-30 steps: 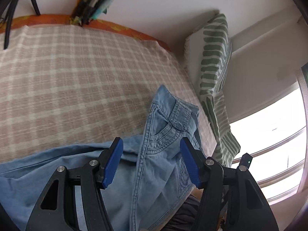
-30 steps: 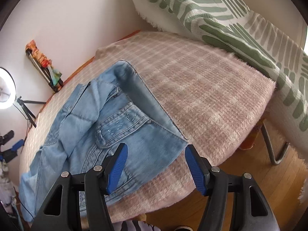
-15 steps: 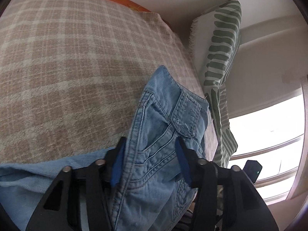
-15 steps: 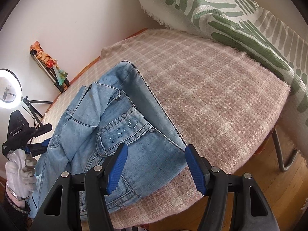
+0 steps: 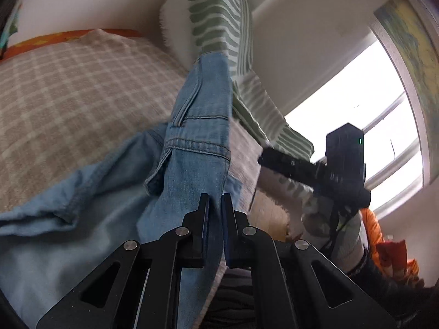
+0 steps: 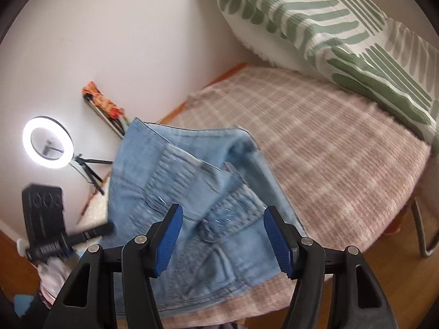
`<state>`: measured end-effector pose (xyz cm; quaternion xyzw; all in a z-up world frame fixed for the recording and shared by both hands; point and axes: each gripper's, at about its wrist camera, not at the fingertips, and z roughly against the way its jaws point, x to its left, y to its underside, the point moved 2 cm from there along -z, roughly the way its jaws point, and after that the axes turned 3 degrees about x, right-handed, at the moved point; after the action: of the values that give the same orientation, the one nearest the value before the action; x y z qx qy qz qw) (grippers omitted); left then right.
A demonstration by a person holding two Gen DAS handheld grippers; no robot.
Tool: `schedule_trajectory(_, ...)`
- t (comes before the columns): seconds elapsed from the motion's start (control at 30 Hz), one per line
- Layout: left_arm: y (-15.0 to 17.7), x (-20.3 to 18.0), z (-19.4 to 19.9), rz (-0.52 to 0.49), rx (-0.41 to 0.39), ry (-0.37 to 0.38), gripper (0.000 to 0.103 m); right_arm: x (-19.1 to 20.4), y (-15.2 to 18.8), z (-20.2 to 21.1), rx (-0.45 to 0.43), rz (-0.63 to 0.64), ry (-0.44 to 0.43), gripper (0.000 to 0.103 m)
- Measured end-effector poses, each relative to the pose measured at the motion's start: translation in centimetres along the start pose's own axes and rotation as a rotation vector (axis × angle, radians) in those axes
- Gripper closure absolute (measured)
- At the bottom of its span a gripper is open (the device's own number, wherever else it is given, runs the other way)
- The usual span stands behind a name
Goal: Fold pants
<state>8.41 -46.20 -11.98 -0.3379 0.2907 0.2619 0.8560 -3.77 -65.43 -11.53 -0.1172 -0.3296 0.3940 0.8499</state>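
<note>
Light blue denim pants (image 5: 197,148) lie on a plaid blanket (image 5: 68,90), their waist part lifted. My left gripper (image 5: 215,200) is shut on a fold of the denim near the waistband and holds it up off the bed. In the right wrist view the pants (image 6: 192,192) rise toward the left, with the pocket area near the bed's front edge. My right gripper (image 6: 222,233) is open and empty, its blue pads (image 6: 277,238) on either side above the denim. The left gripper's body shows at the far left of the right wrist view (image 6: 46,219).
Green-striped white pillows (image 6: 315,19) lean at the bed's head by the wall. A ring light on a tripod (image 6: 48,146) stands by the wall. A metal bed leg (image 6: 422,233) and wooden floor lie past the bed's edge. A bright window (image 5: 356,96) is at the right.
My left gripper has closed on the denim and lifted the waist part up off the blanket. My right gripper has stayed open over the pants near the front edge.
</note>
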Motion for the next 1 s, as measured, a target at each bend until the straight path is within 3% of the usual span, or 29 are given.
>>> schedule_trajectory(0.23,2.4,-1.5,-4.2,-0.06,0.161,-0.006,0.091,-1.9,-1.0,0.4,0.0,-0.15,-0.164,0.031)
schedule_trajectory(0.3,2.4,-1.2,-3.6,-0.044,0.162,-0.005,0.08,-2.6,-0.9,0.0,0.017,-0.151,-0.124,0.031)
schedule_trajectory(0.4,2.5,-0.1,-0.7,-0.043,0.125,-0.039,0.078,-4.3,-1.0,-0.1,0.031,-0.173,-0.089,0.032)
schedule_trajectory(0.5,2.9,2.0,3.3,-0.029,0.068,-0.119,0.067,-5.5,-2.0,0.7,0.014,-0.165,-0.063,0.032)
schedule_trajectory(0.6,3.3,5.0,7.7,-0.029,0.013,-0.278,0.067,-5.5,-3.7,0.3,0.031,-0.116,-0.08,0.032)
schedule_trajectory(0.8,3.5,10.6,13.3,0.042,-0.02,-0.475,0.067,-3.1,-6.8,-5.6,0.127,0.138,0.008,0.032)
schedule_trajectory(0.9,3.5,11.0,12.9,0.018,0.0,-0.524,0.063,-2.5,-7.7,-9.1,0.173,0.235,0.069,0.03)
schedule_trajectory(0.97,3.1,10.4,11.4,-0.053,0.039,-0.537,0.052,-2.7,-7.8,-11.0,0.205,0.261,0.089,0.028)
schedule_trajectory(1.0,2.9,9.7,10.0,-0.086,0.055,-0.551,0.051,-2.6,-7.9,-12.0,0.22,0.275,0.099,0.027)
